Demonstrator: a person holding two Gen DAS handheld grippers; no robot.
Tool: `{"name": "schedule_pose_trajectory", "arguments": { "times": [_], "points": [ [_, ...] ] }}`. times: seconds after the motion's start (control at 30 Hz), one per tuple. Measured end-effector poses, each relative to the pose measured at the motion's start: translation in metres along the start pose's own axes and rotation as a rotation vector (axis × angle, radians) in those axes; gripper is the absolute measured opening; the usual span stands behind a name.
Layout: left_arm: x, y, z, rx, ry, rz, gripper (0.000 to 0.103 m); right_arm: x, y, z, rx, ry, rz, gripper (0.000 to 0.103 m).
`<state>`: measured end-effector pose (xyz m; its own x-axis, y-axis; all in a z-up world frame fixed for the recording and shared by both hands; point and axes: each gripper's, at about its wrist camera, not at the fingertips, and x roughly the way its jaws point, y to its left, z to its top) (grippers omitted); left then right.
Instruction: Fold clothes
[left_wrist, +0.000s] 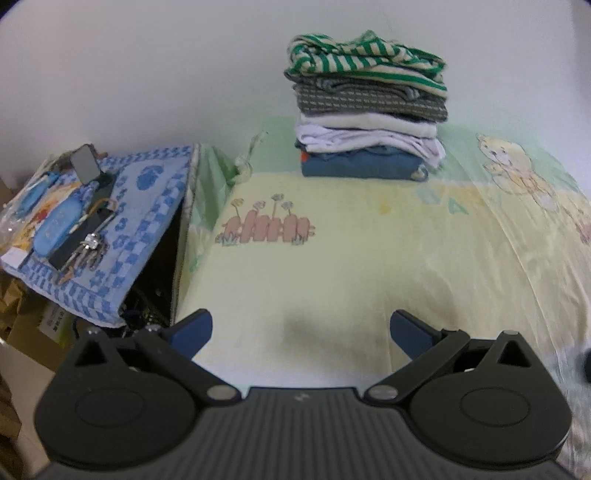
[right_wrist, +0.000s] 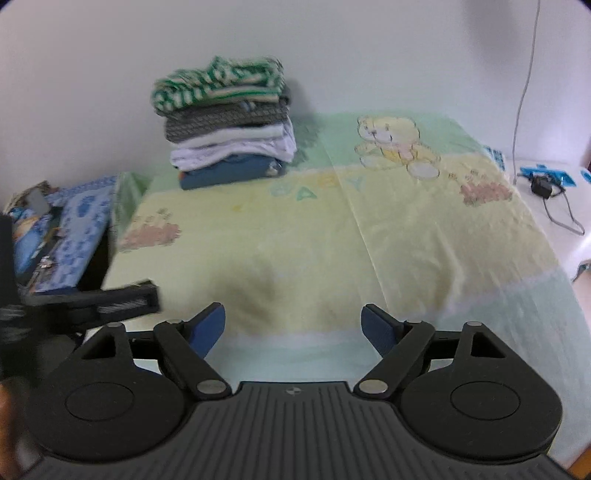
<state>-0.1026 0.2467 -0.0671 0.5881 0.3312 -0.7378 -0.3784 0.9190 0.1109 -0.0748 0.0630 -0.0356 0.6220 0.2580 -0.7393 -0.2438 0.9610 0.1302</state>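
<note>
Both grippers hover over the near edge of the bed (left_wrist: 332, 258), which is covered by a pale yellow and green sheet with a bear print. The left gripper (left_wrist: 301, 328) has its fingers spread wide with nothing between them, and the right gripper (right_wrist: 293, 325) is the same, fingers apart and empty. The clothes sit as a folded stack (left_wrist: 369, 110) at the far side of the bed against the wall, a green striped top (left_wrist: 365, 59) uppermost, then grey, white and blue layers beneath. The striped top looks looser and lumpier than the layers under it.

No unfolded garment lies in the open stretch of sheet between the grippers and the stack, so the step in hand is probably either fetching the next piece or tidying that top layer. To do it well, reach in with both grippers level, pinch the striped top at two corners well apart, and lift without dragging the layers below off line.

To the left a side table (left_wrist: 122, 236) with a blue patterned cloth carries small clutter; keys and a phone seem to be there, but the rest is hard to name. The right view is blurred, and it shows the left gripper only as a dark smear at its left edge. Any pile of unfolded clothes lies out of view
</note>
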Motion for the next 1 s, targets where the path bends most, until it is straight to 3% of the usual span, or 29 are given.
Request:
{"name": "schedule_pose_trajectory", "arguments": {
  "times": [0.17, 0.5, 0.67, 0.77, 1.0],
  "points": [
    [0.0, -0.018, 0.005, 0.032, 0.03, 0.067, 0.102, 0.039, -0.004, 0.008, 0.003, 0.001, -0.021, 0.077],
    [-0.018, -0.016, -0.008, -0.096, -0.022, -0.027, 0.102, 0.054, -0.013, 0.026, -0.042, -0.021, 0.052, 0.078],
    [-0.024, -0.011, -0.012, -0.184, -0.07, 0.065, 0.102, 0.063, -0.011, 0.027, -0.062, 0.011, 0.059, 0.078],
    [-0.014, -0.006, 0.0, -0.144, -0.028, 0.001, 0.102, 0.063, -0.004, 0.031, -0.071, 0.002, 0.044, 0.078],
    [0.007, 0.001, 0.013, -0.113, -0.002, -0.03, 0.102, 0.067, 0.012, 0.039, -0.09, -0.014, -0.026, 0.078]
  ]
}}
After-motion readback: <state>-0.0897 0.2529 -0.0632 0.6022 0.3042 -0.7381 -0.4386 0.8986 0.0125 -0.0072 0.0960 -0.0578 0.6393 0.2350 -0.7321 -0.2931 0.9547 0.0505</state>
